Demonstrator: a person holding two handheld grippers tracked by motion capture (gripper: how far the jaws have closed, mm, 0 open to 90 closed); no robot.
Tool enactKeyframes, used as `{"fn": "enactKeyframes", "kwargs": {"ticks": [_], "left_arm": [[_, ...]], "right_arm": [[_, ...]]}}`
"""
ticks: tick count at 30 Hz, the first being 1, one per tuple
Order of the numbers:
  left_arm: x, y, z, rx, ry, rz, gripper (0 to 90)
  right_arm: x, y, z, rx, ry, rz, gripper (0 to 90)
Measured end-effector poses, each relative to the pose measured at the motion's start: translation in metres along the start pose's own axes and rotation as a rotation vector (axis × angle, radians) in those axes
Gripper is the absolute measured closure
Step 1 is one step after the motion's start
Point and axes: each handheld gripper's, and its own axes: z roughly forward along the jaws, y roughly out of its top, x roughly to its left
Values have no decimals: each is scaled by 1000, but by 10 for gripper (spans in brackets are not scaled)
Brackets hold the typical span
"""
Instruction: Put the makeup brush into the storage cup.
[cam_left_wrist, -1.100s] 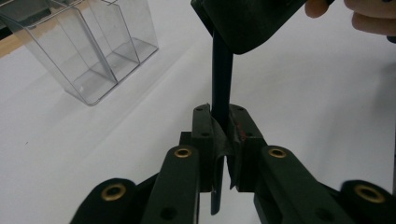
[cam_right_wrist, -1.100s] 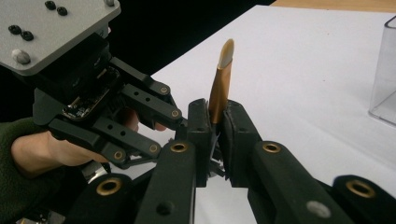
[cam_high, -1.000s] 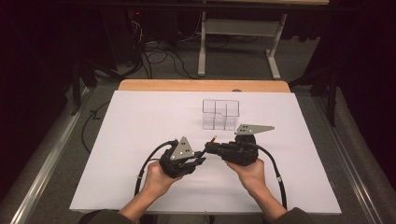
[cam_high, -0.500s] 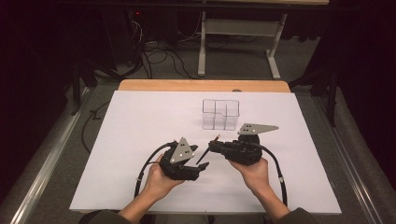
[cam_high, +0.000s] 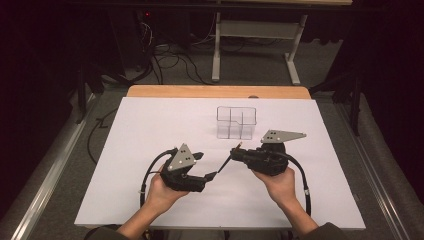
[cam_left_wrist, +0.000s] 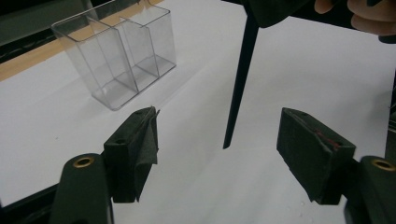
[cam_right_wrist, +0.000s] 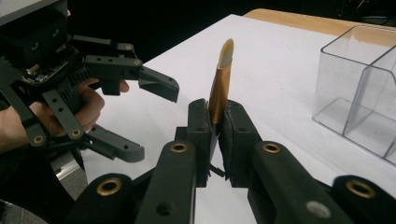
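Note:
A thin black stick (cam_high: 224, 163) with a gold top end (cam_right_wrist: 222, 65) is clamped in my right gripper (cam_high: 235, 152), whose jaws are shut on it (cam_right_wrist: 215, 106). The stick slants down and left, and its pointed tip (cam_left_wrist: 228, 140) hangs just above the white table between the jaws of my left gripper (cam_left_wrist: 218, 114). That left gripper (cam_high: 206, 166) is open, and neither pad touches the stick. From the right gripper view, the left gripper (cam_right_wrist: 158, 125) sits at the left with a hand behind it. A clear plastic organizer (cam_high: 236, 121) with several compartments stands empty beyond both grippers.
The white sheet (cam_high: 150, 130) covers the table up to a wooden strip (cam_high: 215, 91) at the far edge. Black cables trail from both grippers toward the person. Beyond the table are a dark floor, cables and a desk frame (cam_high: 255, 30).
The two grippers have drawn slightly apart. The right gripper has tilted the stick so its tip points down into the left gripper's open jaws.

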Motion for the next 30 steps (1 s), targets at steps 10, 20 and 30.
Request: {"fn": "enactKeyframes", "kwargs": {"ticks": [10, 20, 30], "left_arm": [[13, -6, -18, -29, 32, -36, 287], [26, -12, -34, -53, 65, -77, 288], [36, -19, -44, -64, 94, -113, 287]], "right_arm": [[-1, 0, -3, 14, -17, -21, 853], [-2, 0, -7, 20, -29, -28, 853], [-3, 0, -8, 24, -34, -33, 853]]}}
